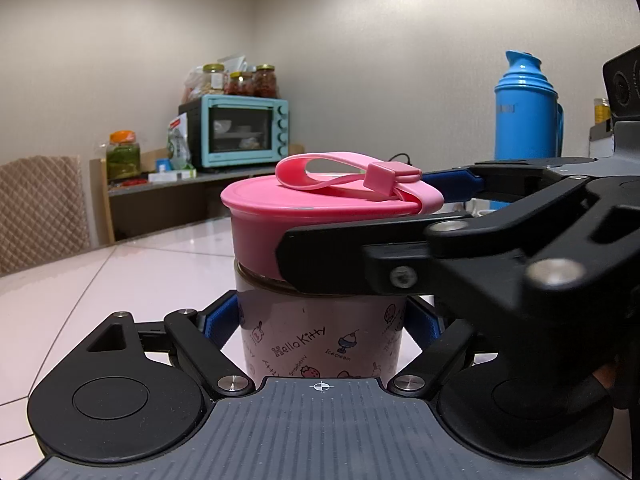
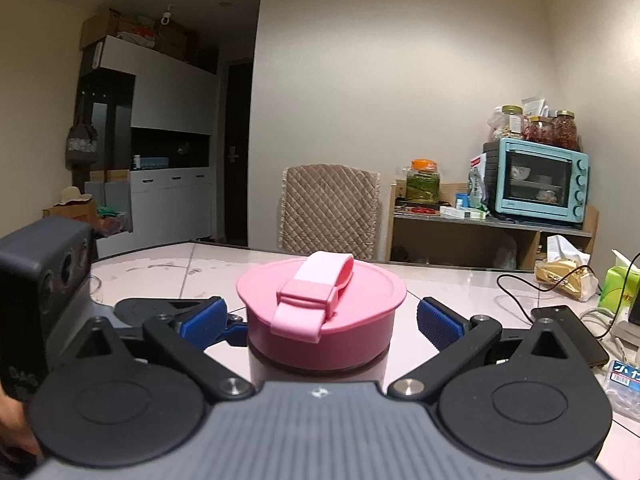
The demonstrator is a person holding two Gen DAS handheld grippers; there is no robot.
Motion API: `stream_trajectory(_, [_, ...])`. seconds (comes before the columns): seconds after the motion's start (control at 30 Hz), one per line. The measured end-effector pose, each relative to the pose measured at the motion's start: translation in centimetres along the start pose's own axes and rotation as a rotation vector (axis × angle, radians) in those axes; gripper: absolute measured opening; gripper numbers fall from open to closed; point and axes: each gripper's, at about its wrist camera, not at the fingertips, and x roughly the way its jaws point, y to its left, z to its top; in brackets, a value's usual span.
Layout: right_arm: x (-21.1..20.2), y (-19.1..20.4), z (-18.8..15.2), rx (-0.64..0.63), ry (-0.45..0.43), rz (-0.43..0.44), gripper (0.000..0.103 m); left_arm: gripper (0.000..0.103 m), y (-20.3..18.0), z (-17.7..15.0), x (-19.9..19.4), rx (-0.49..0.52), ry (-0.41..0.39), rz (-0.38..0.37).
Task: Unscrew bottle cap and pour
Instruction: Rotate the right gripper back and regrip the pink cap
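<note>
Bottle upright on the table, a gripper at each level

The pink Hello Kitty bottle (image 1: 320, 344) stands on the pale tiled table (image 1: 120, 280), its pink strap-topped screw cap (image 2: 320, 304) on top. The left gripper (image 1: 320, 324) flanks the body; the right gripper (image 2: 320, 320) flanks the cap. Behind: a quilted chair back (image 2: 330, 212), a turquoise toaster oven (image 2: 538, 180) on a wooden shelf (image 2: 480, 236); right, a blue thermos flask (image 1: 526, 108).

Both views dim, warm indoor light w/ dark vignette at corners, strong fisheye bending of walls near edges, soft glare on the glossy table (image 2: 460, 284) behind the pink cap (image 2: 320, 300), and gripper bodies closest to lens out of focus, bg fairly sharp.
</note>
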Motion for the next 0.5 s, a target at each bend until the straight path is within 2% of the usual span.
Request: stream_trajectory(0.5, [0.80,0.79,0.33,0.021,0.019,-0.031,0.102,0.089,0.04,0.03,-0.02,0.000,0.000,0.000])
